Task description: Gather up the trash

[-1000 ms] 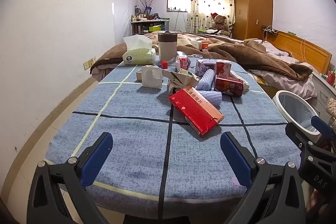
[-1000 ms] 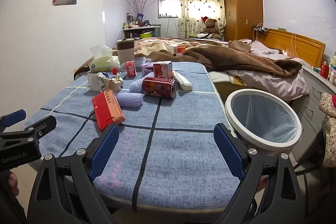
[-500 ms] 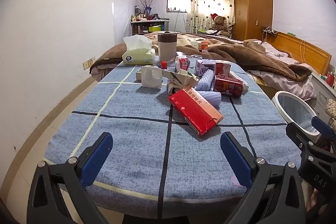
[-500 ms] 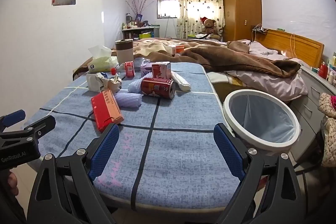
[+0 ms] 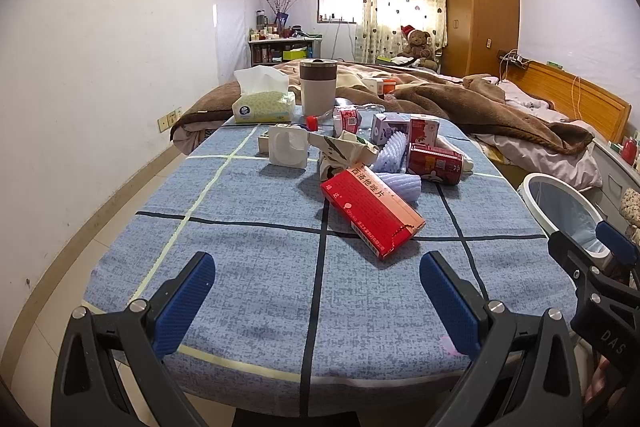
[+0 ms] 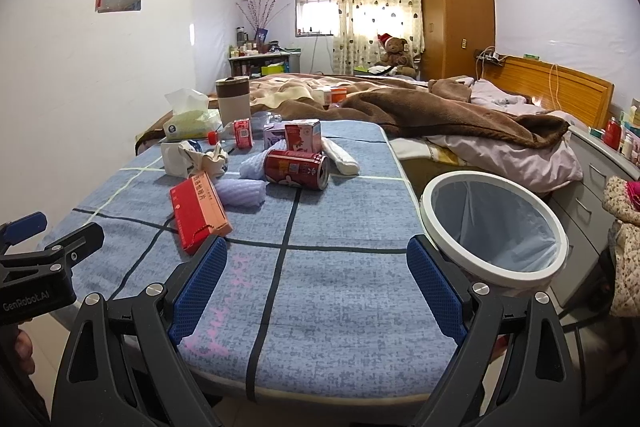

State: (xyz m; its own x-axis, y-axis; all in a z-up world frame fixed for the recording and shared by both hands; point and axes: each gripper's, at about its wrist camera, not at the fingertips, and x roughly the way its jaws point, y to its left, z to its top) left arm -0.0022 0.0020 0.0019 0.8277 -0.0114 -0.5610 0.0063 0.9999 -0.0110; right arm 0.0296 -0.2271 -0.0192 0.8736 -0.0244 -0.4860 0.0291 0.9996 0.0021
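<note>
A blue checked cloth covers the surface [image 5: 248,267], with a rumpled bed [image 6: 460,115] beyond it, a wooden wardrobe [image 6: 456,7] in the far corner and a teddy bear [image 6: 394,51] by the curtained window. The trash lies in a cluster ahead of both tools: a red carton [image 5: 372,211] nearest the left tool, a lilac ribbed piece [image 5: 400,183] touching its far side, a red can [image 6: 296,169] on its side past that, and small drink boxes, a tissue pack [image 5: 262,105] and a tumbler [image 5: 318,85] farther back. A white bin [image 6: 496,227] with a liner stands just beside the surface, right of the right tool. The left tool [image 5: 316,291] is spread wide and holds nothing, above the near edge. The right tool [image 6: 316,275] is equally spread and empty.
</note>
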